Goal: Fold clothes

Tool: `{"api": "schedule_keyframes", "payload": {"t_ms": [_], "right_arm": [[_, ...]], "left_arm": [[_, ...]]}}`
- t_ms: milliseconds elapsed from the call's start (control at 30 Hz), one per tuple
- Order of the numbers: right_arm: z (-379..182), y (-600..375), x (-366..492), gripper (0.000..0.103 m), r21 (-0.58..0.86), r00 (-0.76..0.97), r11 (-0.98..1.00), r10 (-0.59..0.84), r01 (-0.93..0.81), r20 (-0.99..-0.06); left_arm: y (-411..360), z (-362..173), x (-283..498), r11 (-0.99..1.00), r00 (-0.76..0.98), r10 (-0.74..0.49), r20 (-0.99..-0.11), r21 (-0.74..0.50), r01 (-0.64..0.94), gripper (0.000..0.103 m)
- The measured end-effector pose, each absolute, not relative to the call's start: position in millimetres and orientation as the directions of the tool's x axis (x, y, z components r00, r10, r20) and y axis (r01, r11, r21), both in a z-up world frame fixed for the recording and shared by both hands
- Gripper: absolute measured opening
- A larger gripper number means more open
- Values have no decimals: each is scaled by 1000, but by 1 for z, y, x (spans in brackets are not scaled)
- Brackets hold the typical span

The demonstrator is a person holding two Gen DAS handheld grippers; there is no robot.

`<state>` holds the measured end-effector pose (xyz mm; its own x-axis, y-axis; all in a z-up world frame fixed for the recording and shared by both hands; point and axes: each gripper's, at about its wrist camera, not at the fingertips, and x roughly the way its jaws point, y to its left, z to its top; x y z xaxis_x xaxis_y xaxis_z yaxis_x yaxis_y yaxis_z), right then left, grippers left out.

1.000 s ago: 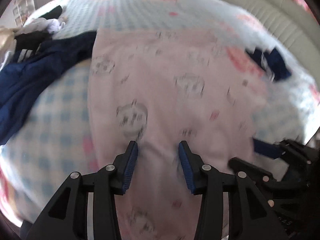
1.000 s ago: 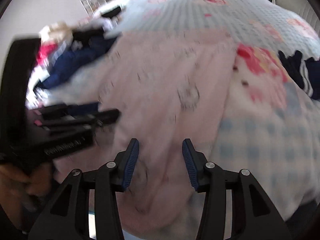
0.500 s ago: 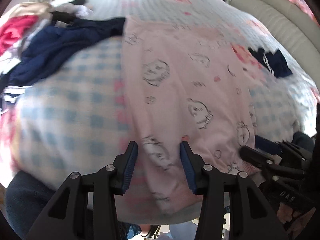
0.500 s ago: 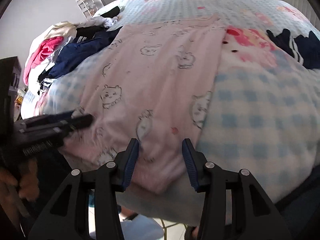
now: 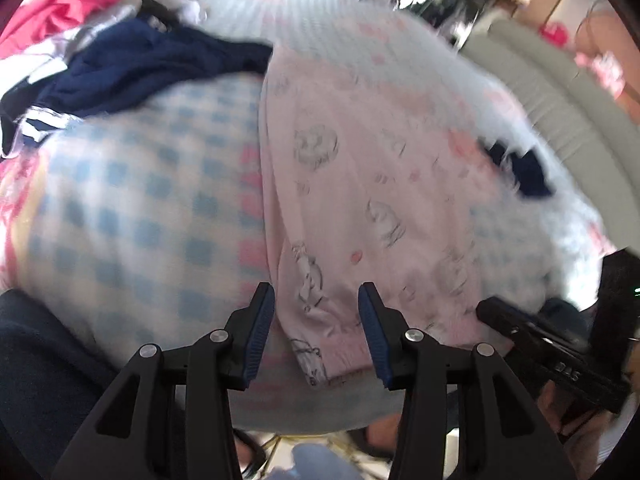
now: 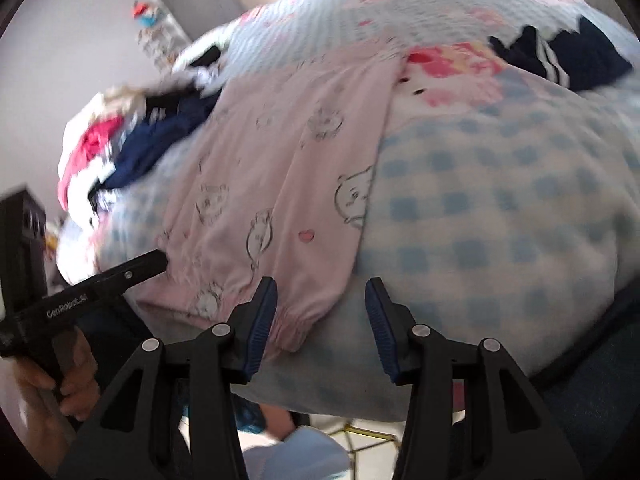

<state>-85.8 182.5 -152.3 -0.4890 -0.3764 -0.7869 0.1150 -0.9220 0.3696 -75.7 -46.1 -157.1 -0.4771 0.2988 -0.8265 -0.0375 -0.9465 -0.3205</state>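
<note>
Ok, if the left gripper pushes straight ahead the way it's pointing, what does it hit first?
Most likely the near elastic hem of the pink pajama piece, which lies between the open fingers of the left gripper. Depth is unclear in the blur; the checked blanket sits right beneath.

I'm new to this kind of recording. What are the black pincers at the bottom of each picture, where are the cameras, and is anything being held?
Each picture comes from a fisheye camera on a handheld two-finger gripper; a person holds one in each hand. The left gripper and right gripper are both open and hold nothing. Each also shows in the other's view. In front of them lie pink pyjama trousers printed with cartoon animals, spread flat on a blue checked bedcover. A heap of unfolded clothes sits to the left, and a dark striped garment to the right.
</note>
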Motion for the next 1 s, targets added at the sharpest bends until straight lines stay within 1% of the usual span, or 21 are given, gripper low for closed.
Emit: {"api": "schedule_keyframes", "payload": {"t_ms": [33,100,167,267,333,400,433,567,633,700,833,933,967,1000], "right_arm": [[-152,184,-85,47,392,-496,-913,-393,111,-775],[-153,177,-84,47,387,-490,-913,-399,131,-775],[-158,165,-83,47,358,-469,-919,-392,163,-792],[-166,157,-85,47,293,-441,-940,-341,175,-830],[-167,167,-86,47,348,-430,-927,-375,143,-822],[-168,180,-86,48,424,-436,-900,-424,103,-794],[-167,183,-86,48,433,-448,-896,-427,96,-785],[-159,177,-84,48,411,-480,-902,-420,129,-770],[-162,169,-83,48,379,-471,-914,-401,144,-786],[-168,165,-83,48,316,-456,-938,-345,141,-820],[-166,177,-82,48,338,-478,-935,-347,108,-807],[-161,180,-82,48,349,-506,-931,-355,110,-786],[-161,178,-82,48,356,-509,-926,-366,122,-779],[-162,174,-83,48,350,-502,-927,-368,134,-783]], "left_arm": [[-47,-157,-75,-946,-478,298,-826,-321,-35,46],[-49,-157,-74,-946,-479,297,-826,-323,-30,46],[-50,-157,-74,-946,-480,296,-826,-324,-26,46],[-53,-157,-72,-945,-482,294,-825,-326,-18,46],[-55,-157,-71,-943,-484,296,-823,-331,-14,46],[-58,-157,-71,-934,-488,316,-814,-356,-11,46],[-60,-157,-71,-930,-490,325,-809,-368,-9,46],[-64,-160,-71,-915,-493,355,-794,-404,-7,46],[-56,-164,-74,-932,-479,326,-815,-363,-16,46],[-54,-165,-75,-941,-474,304,-826,-339,-13,46],[-69,-160,-71,-928,-514,302,-802,-371,33,46],[-61,-156,-69,-917,-524,349,-777,-397,-22,46],[-57,-156,-69,-919,-522,353,-776,-393,-37,46],[-51,-158,-69,-930,-512,335,-791,-364,-46,46]]}}
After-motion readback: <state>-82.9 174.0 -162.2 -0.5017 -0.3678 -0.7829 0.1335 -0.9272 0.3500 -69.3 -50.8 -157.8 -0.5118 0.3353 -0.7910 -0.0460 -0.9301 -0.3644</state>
